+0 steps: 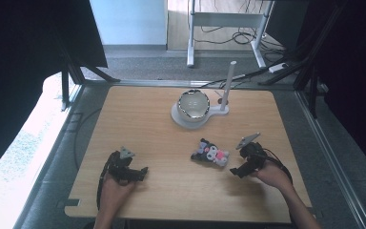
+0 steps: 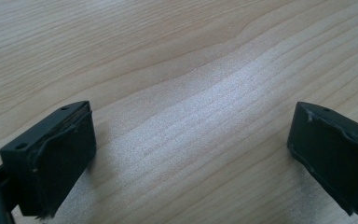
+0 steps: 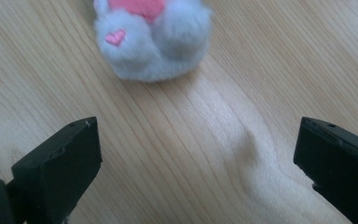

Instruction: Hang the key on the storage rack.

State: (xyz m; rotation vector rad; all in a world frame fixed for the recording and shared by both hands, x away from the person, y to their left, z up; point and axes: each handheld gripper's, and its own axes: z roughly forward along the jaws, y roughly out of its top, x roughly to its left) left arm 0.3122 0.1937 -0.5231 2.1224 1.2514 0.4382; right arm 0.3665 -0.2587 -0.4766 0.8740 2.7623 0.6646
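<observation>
The right gripper (image 1: 237, 172), black and two-jawed, rests low over the light wooden table (image 1: 138, 124) near its front right, jaws spread wide and holding nothing; in its own view (image 3: 198, 161) only bare wood grain lies between the two black pads. The left gripper (image 1: 144, 172) sits near the front left of the table, well apart from the work, its jaws equally wide with nothing between them, as its own view (image 2: 191, 154) confirms. Beyond both, toward the far edge, stands a white round base with an upright white post (image 1: 227, 86), and on that base a shiny metal bowl (image 1: 194, 104). The thing being reached for is a small plush toy, dark and white with pink patches (image 1: 210, 153), lying on the table just to the left of the right gripper and well short of the bowl. In the right gripper view its white fluffy end, marked with a small pink heart (image 3: 116, 37), lies ahead of the jaws and left of their centreline, not yet between them. This looks like the approach before the grasp. The next move, as I judge it, calls for the right gripper to slide forward and shift left until the plush sits between the pads, then close gently, since the soft body will compress.
</observation>
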